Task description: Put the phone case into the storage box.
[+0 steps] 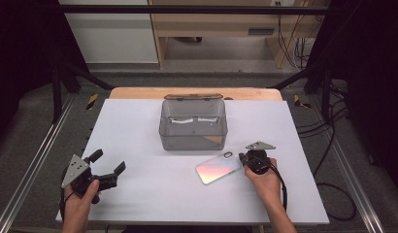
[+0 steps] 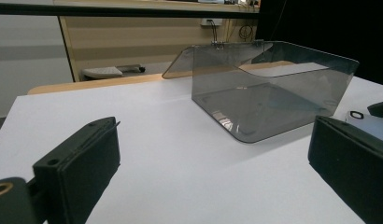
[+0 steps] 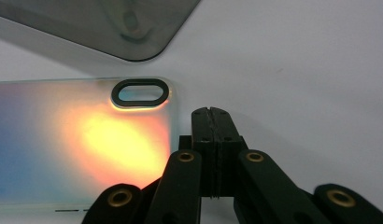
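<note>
Held low at the near left of the white table [image 1: 139, 194], left gripper [image 1: 109, 167], jaws spread wide, nothing between them, broad bare tabletop ahead and to its right. Seen along those jaws in the left gripper view: open white surface running up to the smoky transparent storage box [image 2: 273, 93], lid hinged back behind it.

Gripped at near right, right gripper [image 1: 243, 159], jaws pressed together, tips at the short camera end of the iridescent phone case [image 1: 219, 167]; whether touching the rim cannot be told. Lying flat, angled, camera cutout [image 3: 140, 92] toward the box, just in front of the box's front right corner, a narrow strip of table between case and box wall. Box at table centre toward the far edge, wide margins left and right. Plenty of free surface between the two grippers; near edge of table close behind both hands.
</note>
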Action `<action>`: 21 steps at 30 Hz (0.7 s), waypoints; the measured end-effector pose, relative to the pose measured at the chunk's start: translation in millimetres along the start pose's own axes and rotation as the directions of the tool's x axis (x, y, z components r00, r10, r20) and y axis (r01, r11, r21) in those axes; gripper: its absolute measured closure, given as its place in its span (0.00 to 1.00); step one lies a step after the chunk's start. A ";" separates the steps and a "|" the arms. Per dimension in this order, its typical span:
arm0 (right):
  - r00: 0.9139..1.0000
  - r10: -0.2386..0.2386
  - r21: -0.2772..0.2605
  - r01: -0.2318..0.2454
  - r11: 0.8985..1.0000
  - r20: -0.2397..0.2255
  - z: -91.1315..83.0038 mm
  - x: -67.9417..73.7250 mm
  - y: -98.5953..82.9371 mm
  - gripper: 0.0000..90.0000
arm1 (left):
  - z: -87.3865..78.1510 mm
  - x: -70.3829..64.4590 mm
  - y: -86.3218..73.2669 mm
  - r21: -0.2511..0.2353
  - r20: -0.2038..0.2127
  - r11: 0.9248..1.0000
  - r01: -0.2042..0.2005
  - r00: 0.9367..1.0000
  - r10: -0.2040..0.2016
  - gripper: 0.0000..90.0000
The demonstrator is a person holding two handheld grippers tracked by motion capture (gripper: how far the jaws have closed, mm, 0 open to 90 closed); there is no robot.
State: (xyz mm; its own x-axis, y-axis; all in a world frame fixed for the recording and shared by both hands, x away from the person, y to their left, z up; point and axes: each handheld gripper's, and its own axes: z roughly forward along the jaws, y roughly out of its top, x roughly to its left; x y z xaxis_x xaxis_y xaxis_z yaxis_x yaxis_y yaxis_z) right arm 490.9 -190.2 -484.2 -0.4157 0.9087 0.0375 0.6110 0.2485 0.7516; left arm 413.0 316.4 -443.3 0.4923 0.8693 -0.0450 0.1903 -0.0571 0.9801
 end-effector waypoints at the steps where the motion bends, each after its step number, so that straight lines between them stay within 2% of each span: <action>1: 1.000 -0.002 -0.001 0.002 1.000 -0.002 0.3 0.5 0.0 1.00 | 0.0 0.0 0.0 0.000 0.000 1.000 0.000 1.000 0.000 0.02; 7: 0.999 -0.030 -0.006 0.029 1.000 -0.022 2.8 9.3 0.9 1.00 | 0.2 -1.8 -0.5 0.006 0.007 1.000 -0.005 1.000 0.005 0.02; 8: 0.998 -0.040 -0.002 0.040 0.999 -0.043 3.9 16.5 1.7 1.00 | 0.5 -2.4 -0.6 0.007 0.010 1.000 -0.006 1.000 0.006 0.02; 10: 0.996 -0.070 -0.006 0.070 0.998 -0.048 5.2 23.1 2.2 1.00 | 1.0 -3.1 -0.5 0.008 0.015 1.000 -0.007 1.000 0.007 0.02; 12: 0.994 -0.077 -0.005 0.077 0.997 -0.075 6.5 32.1 3.1 1.00 | 1.8 -4.2 -0.4 0.011 0.018 1.000 -0.009 1.000 0.009 0.02; 15: 0.989 -0.112 -0.004 0.112 0.994 -0.101 9.3 45.7 5.1 1.00 | 2.8 -5.7 -0.6 0.014 0.022 1.000 -0.011 1.000 0.011 0.02; 19: 0.980 -0.150 -0.006 0.151 0.989 -0.127 13.2 63.5 8.1 1.00 | 4.0 -9.5 -0.9 0.024 0.031 0.999 -0.021 0.999 0.021 0.02; 21: 0.976 -0.177 -0.004 0.178 0.984 -0.125 13.8 70.7 8.8 1.00 | 3.9 -10.3 -1.0 0.029 0.033 0.999 -0.029 0.999 0.028 0.02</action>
State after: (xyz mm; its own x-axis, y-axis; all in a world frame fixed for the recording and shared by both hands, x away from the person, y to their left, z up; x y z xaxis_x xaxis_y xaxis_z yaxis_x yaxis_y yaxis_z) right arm 476.2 -119.2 -484.0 -0.5982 0.8012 -0.0136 0.5249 0.4046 0.7488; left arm 411.0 305.6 -444.5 0.5253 0.8506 -0.0238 0.2006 -0.0965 0.9749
